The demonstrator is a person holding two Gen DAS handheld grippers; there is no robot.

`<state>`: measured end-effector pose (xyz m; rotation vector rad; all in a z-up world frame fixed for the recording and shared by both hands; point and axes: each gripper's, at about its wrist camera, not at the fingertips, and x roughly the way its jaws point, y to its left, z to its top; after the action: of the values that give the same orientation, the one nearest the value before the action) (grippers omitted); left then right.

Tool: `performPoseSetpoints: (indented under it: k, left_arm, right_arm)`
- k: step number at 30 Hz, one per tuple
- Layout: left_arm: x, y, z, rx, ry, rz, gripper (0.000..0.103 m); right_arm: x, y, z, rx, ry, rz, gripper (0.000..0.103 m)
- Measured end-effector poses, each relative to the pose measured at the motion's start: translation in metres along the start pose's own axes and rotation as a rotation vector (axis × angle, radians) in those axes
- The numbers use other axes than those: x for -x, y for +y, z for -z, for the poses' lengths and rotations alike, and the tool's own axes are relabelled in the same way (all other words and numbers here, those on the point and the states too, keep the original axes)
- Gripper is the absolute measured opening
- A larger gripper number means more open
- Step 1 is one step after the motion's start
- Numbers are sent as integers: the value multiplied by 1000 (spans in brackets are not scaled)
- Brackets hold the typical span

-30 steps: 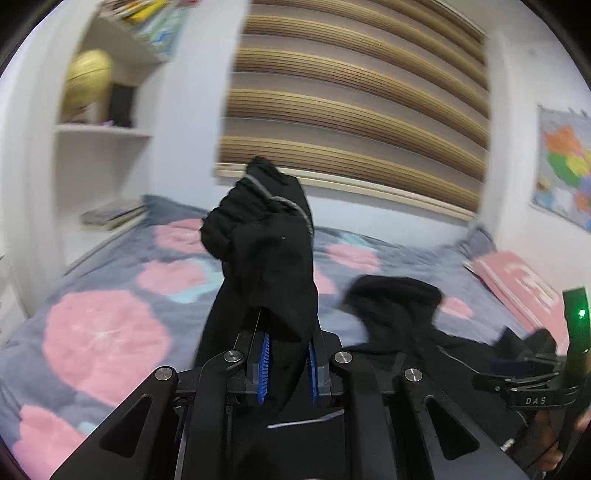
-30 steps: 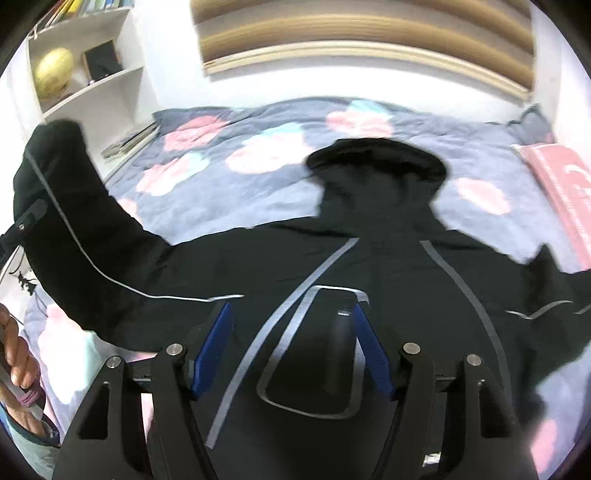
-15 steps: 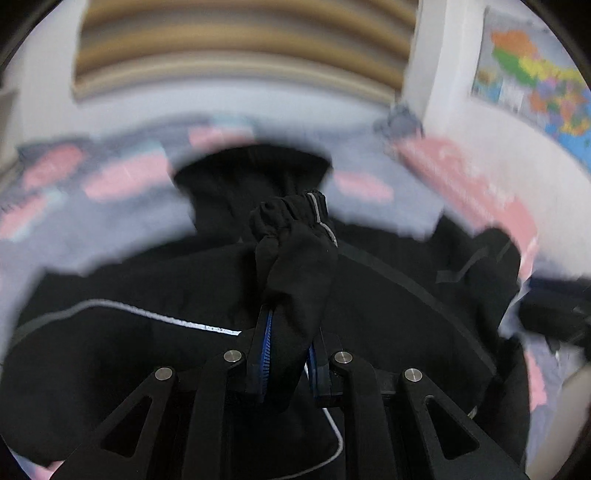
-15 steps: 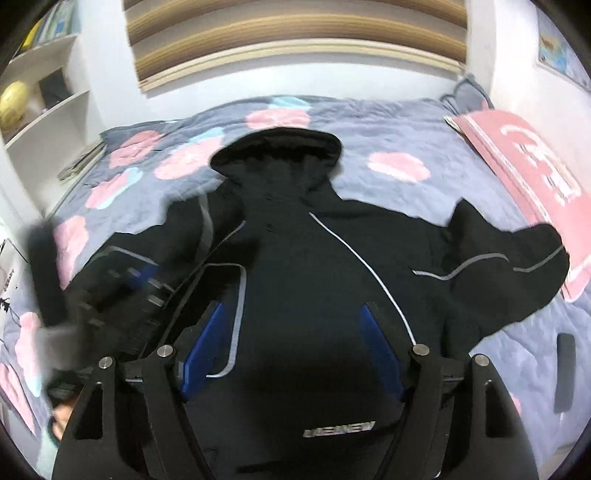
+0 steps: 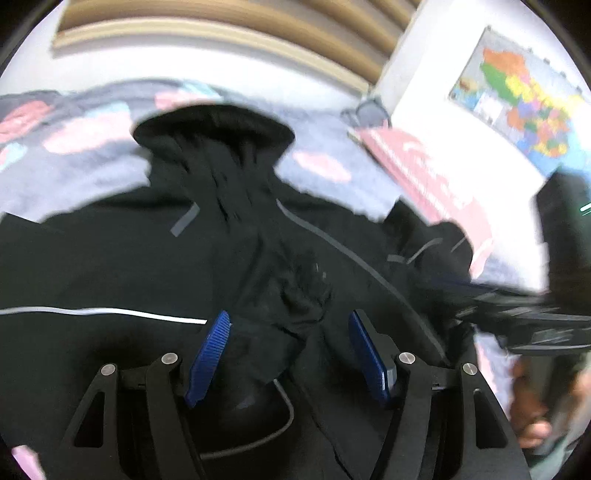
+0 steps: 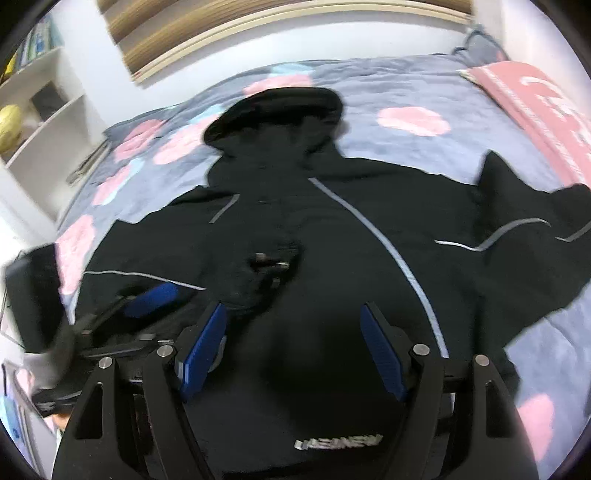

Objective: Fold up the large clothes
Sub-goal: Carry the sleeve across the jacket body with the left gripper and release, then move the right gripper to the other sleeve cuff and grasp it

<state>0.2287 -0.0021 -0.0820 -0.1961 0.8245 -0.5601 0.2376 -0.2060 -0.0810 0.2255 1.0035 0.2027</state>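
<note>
A black hooded jacket (image 6: 332, 258) with grey piping lies spread on the bed, its hood (image 6: 273, 110) at the far side. One sleeve is folded across the chest, and its crumpled cuff (image 5: 306, 291) rests on the jacket body. My left gripper (image 5: 289, 321) hovers just behind that cuff with its jaws opening; the blue pads (image 5: 208, 354) stand apart and press on nothing. My right gripper (image 6: 292, 310) is open over the lower chest, empty. The other sleeve (image 6: 517, 229) lies stretched out to the right. A blurred blue pad (image 6: 151, 295) of the left gripper shows at the left.
The bed has a grey quilt (image 6: 424, 92) with pink flowers. A pink pillow (image 6: 535, 99) lies at its right edge. White shelves (image 6: 40, 110) stand to the left, a slatted headboard (image 6: 258, 22) behind, and a map (image 5: 517, 99) hangs on the right wall.
My left gripper carried the sleeve down and across onto the jacket's chest, then opened and let the cuff go. The right gripper stayed open and shifted over the jacket.
</note>
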Motion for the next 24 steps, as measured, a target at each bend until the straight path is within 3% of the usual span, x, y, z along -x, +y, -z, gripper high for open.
performPoseSetpoints:
  k: [3, 6, 10, 11, 12, 15, 21, 24]
  left_arm:
    - [39, 14, -4, 7, -69, -38, 68]
    - [70, 33, -5, 5, -120, -146, 68]
    - [95, 71, -5, 89, -153, -220, 68]
    - [99, 82, -4, 122, -155, -237, 68]
    - [103, 90, -4, 145, -155, -256, 68]
    - [102, 110, -5, 185, -140, -342, 68]
    - [76, 107, -12, 154, -104, -346, 68]
    - [50, 92, -19, 109, -75, -329, 68]
  right_arm:
    - [-27, 8, -5, -17, 50, -45, 77]
    - [-62, 8, -13, -56, 95, -11, 77]
    - [-109, 9, -20, -112, 176, -42, 75]
    - [-117, 14, -20, -94, 193, -70, 56]
    - [-120, 20, -20, -67, 196, -60, 44]
    - [-96, 43, -23, 51, 87, 17, 29]
    - [-14, 18, -38, 45, -106, 56, 27]
    - [11, -15, -35, 19, -155, 138, 27]
